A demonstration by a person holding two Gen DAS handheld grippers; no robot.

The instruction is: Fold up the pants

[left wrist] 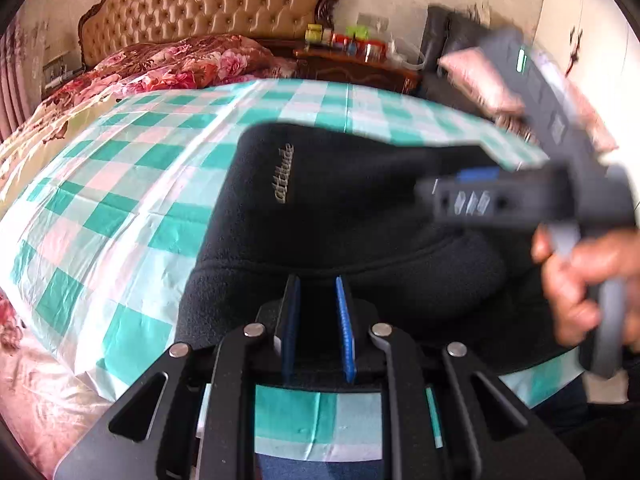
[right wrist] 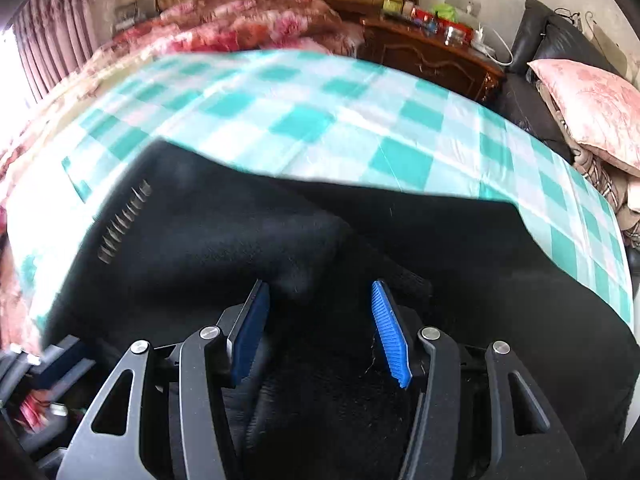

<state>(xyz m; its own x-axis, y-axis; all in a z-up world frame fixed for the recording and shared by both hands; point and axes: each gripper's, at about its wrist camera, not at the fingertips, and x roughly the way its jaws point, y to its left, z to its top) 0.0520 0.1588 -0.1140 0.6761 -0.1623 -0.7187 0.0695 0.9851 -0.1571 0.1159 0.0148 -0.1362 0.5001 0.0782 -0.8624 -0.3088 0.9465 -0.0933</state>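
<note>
Black fleece pants (left wrist: pixel 320 216) with a small gold logo lie folded over on the green-and-white checked sheet (left wrist: pixel 120 184). My left gripper (left wrist: pixel 317 292) sits at the near edge of the pants, its blue pads a narrow gap apart with black fabric between them. The right gripper's body (left wrist: pixel 520 196) crosses the right of this view, blurred, held by a hand. In the right wrist view the pants (right wrist: pixel 240 240) fill the lower frame. My right gripper (right wrist: pixel 318 292) is open, its pads wide apart just over the fleece.
A tufted headboard (left wrist: pixel 208 4) and floral quilt (left wrist: pixel 180 60) are at the far end of the bed. A wooden nightstand (right wrist: pixel 432 56) with small bottles stands at the right. A pink pillow (right wrist: pixel 592 108) lies on a dark sofa.
</note>
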